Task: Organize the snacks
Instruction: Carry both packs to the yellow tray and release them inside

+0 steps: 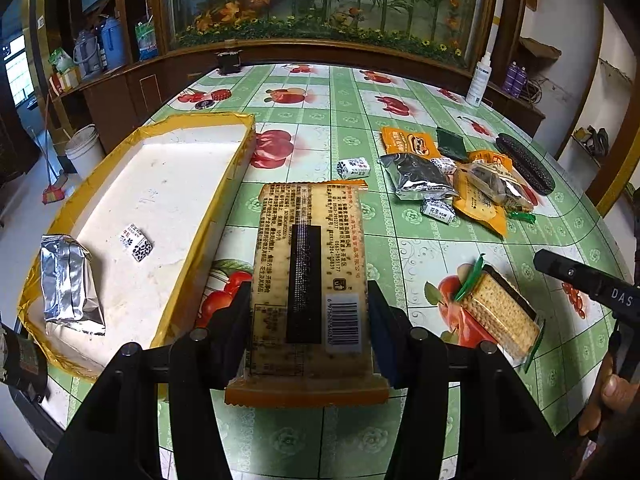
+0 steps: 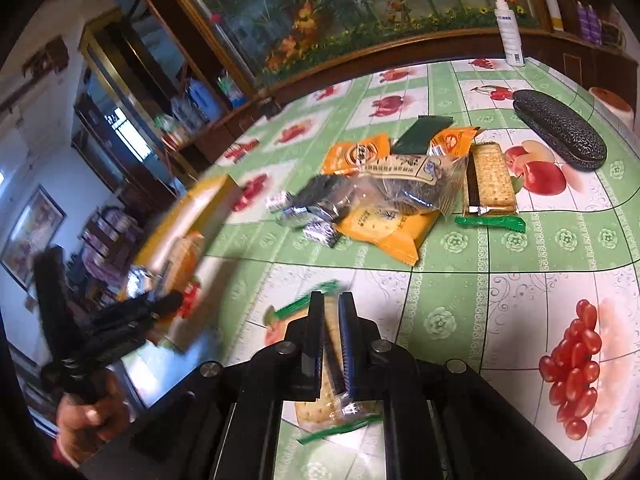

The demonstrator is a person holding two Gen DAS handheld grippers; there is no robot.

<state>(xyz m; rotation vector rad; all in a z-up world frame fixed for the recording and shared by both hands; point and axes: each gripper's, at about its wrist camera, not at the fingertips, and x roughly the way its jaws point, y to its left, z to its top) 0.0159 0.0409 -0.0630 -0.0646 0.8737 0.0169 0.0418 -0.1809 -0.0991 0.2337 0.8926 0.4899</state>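
Left gripper jaws clamp the orange cracker pack above the surface, tray at ten o'clock, while right gripper jaws pinch the green-edged cracker pack.

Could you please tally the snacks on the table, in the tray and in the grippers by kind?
small white wrapped candies: 4
orange packets: 4, one in the left hand-held gripper
silver foil packets: 2
green-ended cracker packs: 2, one in the right hand-held gripper
dark green packet: 1
clear bag of dark snacks: 1
Total: 14
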